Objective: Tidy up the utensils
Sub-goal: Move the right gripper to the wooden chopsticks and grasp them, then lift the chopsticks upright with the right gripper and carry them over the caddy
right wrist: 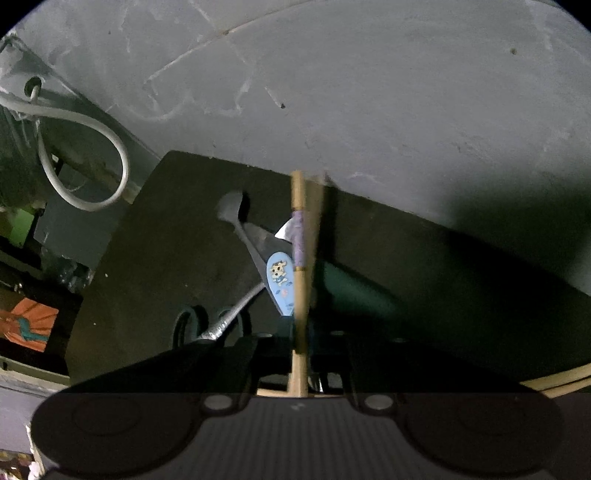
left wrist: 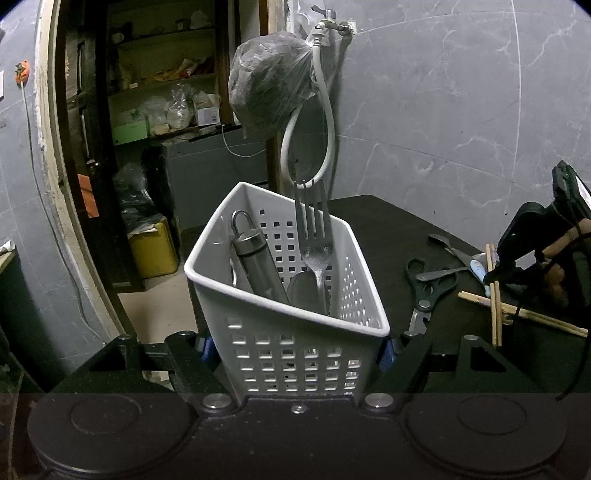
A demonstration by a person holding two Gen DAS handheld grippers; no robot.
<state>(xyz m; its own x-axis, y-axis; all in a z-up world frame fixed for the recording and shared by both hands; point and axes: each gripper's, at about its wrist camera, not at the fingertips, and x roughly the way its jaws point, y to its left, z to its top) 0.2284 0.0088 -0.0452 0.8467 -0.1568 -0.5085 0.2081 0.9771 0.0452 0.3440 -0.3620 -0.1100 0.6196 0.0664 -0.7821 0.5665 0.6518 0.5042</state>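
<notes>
A home utility corner; grey marble-look wall tiles [left wrist: 443, 110] carry a tap [left wrist: 332, 22] with a hose [left wrist: 325, 122]; cluttered pantry shelves [left wrist: 162, 81] show through a doorway.

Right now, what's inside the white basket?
Inside the white basket: a fork standing tines up, a metal cylinder with a loop top, and a spoon bowl. Their lower ends and the basket floor are hidden by its wall.

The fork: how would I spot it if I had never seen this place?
Find the black table by the grey marble wall, then the white holed basket that the left claw grips by its sides. The fork stands in it, tines up, beside a metal tube with a loop on top. It is the only pronged thing there, reaching highest above the rim.
</notes>
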